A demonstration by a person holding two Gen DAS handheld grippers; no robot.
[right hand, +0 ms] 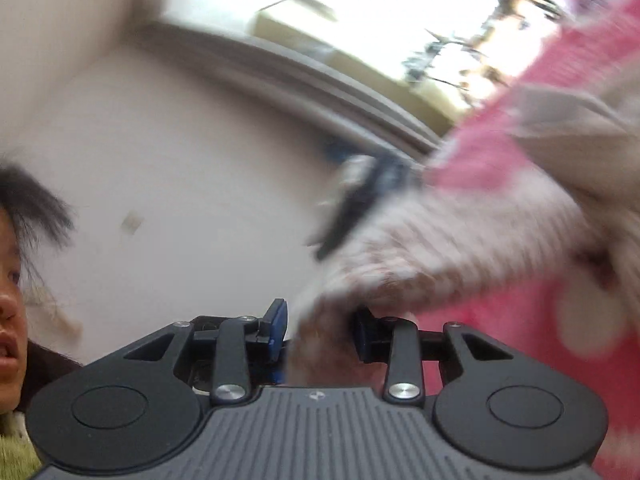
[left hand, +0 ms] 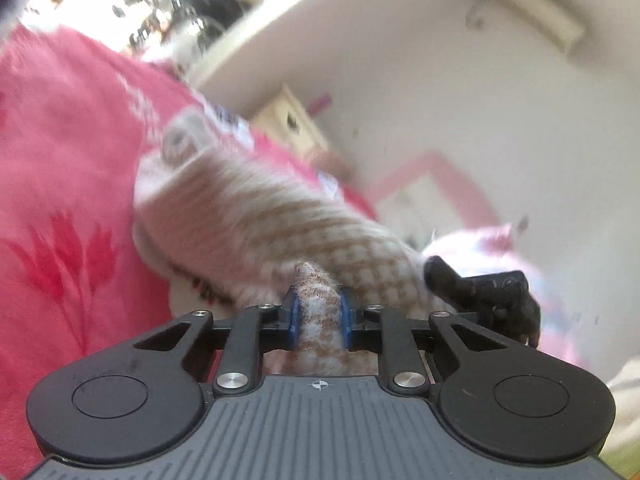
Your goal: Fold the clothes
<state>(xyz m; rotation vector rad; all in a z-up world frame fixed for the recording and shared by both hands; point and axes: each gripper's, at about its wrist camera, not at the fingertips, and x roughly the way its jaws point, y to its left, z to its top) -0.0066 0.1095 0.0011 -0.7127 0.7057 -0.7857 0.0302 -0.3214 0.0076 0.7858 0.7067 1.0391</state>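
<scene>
A: What has the left gripper [left hand: 319,320] got?
B: Its 2 blue pads [left hand: 294,322] pinch a bunched fold of the tan-checked garment [left hand: 264,216].
A: And the right gripper [right hand: 320,330]?
B: Clamped on the same garment, which hangs raised between both, against a pink fabric [left hand: 60,160], with a white wall [left hand: 440,80] beyond

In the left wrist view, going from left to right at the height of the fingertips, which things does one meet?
Pink garment with red flower print → checked tan-and-white garment, pinched in the left gripper → the black right gripper → pale pink cloth behind it.
</scene>
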